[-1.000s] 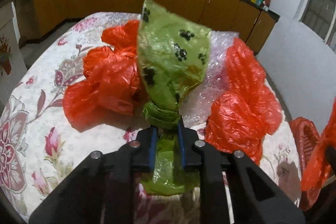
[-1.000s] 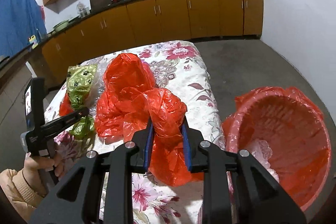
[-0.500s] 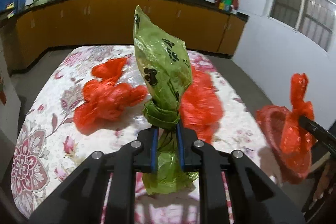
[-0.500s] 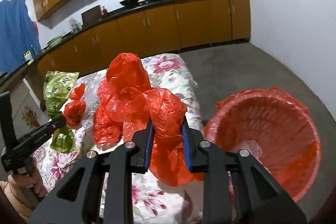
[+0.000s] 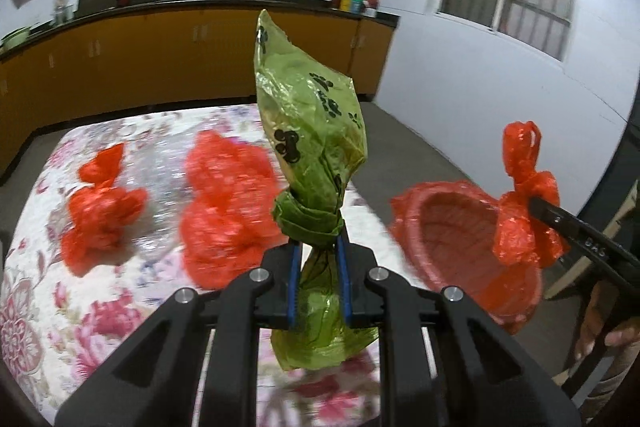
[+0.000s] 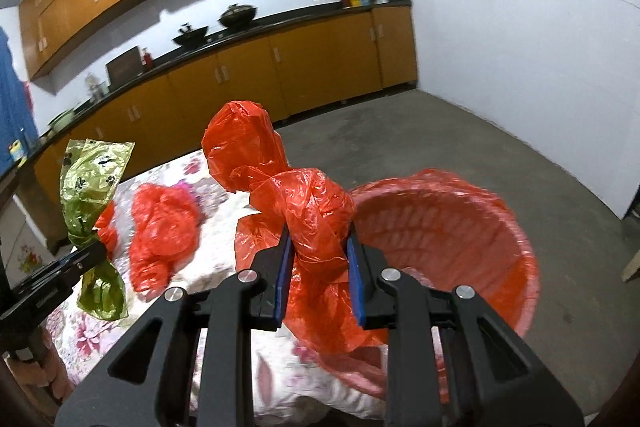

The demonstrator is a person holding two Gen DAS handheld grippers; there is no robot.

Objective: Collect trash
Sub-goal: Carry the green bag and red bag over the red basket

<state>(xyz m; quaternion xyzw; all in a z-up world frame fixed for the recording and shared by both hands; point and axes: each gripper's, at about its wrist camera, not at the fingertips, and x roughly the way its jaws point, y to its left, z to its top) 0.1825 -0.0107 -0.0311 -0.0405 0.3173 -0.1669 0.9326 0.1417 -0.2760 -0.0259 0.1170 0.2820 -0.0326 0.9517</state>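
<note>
My left gripper (image 5: 318,251) is shut on the knotted neck of a green plastic bag with black paw prints (image 5: 312,131), held above the flowered table; the same green bag (image 6: 94,179) shows at the left of the right wrist view. My right gripper (image 6: 316,247) is shut on a crumpled red plastic bag (image 6: 304,211), held just left of the red bin. That red bag (image 5: 524,211) appears in the left wrist view over the bin's (image 5: 452,227) right rim. The red-lined round bin (image 6: 452,227) stands on the floor beside the table.
Two more red bags (image 5: 228,211) (image 5: 100,215) lie on the table with the floral cloth (image 5: 48,307), on clear bubble wrap between them. Orange cabinets (image 6: 280,67) run along the back wall. Grey floor (image 6: 460,139) spreads to the right. A hand (image 5: 612,335) holds the right gripper.
Both grippers have risen and swung right with their bags, away from the table's middle and closer to the red bin. The bags left on the table have not moved.
</note>
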